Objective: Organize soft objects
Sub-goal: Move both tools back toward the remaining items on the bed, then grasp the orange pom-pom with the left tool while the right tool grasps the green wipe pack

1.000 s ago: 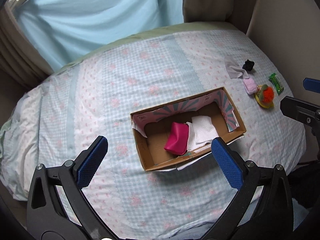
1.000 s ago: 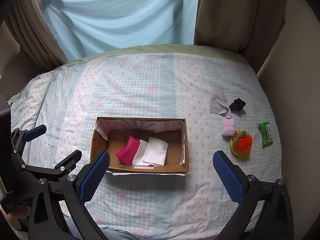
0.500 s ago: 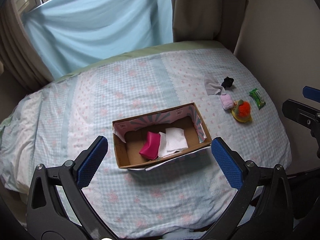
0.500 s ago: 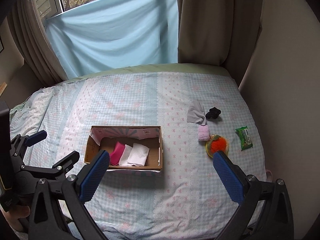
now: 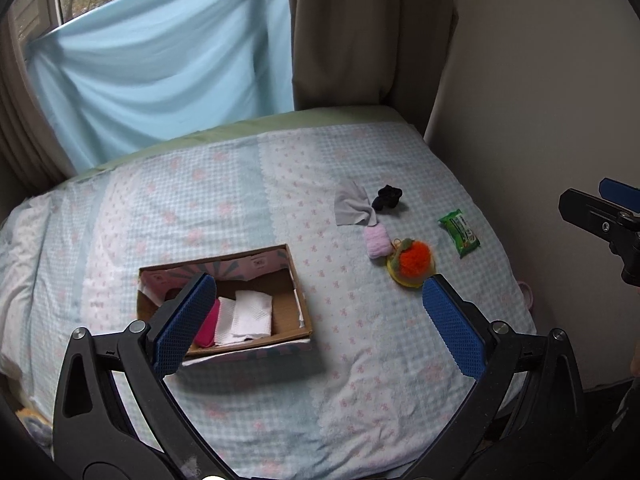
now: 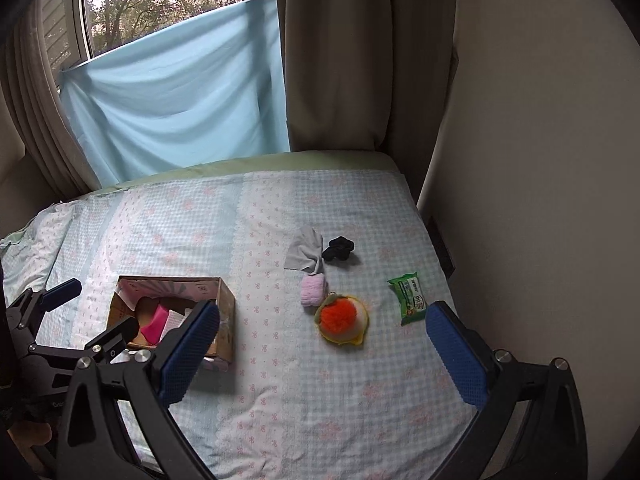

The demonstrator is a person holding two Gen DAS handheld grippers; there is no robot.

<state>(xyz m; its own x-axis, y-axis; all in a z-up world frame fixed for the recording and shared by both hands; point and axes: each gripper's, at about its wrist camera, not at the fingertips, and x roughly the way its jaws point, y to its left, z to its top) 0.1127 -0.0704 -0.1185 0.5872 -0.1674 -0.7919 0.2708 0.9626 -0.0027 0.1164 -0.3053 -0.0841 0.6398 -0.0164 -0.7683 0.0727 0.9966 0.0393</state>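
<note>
A cardboard box [image 5: 298, 304] [image 6: 226, 300] sits on the bed and holds a magenta pouch [image 5: 208, 326] [image 6: 154, 326] and white folded cloths [image 5: 250, 316]. To its right lie a grey cloth [image 5: 354, 208] [image 6: 306, 250], a black scrunchie [image 5: 387, 196] [image 6: 339, 249], a pink roll [image 5: 377, 240] [image 6: 313, 290], an orange pompom on a yellow plush [image 5: 412, 264] [image 6: 342, 318] and a green wipes pack [image 5: 459, 233] [image 6: 409, 294]. My left gripper [image 5: 316, 316] is open and empty, high above the bed. My right gripper [image 6: 322, 346] is open and empty, above the bed's near right part.
The bed has a pale blue checked cover [image 5: 240, 208] [image 6: 192, 232]. A blue sheet [image 6: 180, 92] and brown curtains [image 6: 352, 56] hang behind it. A wall [image 6: 540, 160] runs along the bed's right side.
Both grippers have pulled back and up from the bed and turned to the right. The box now looks smaller and sits further left in both views. Both stay open.
</note>
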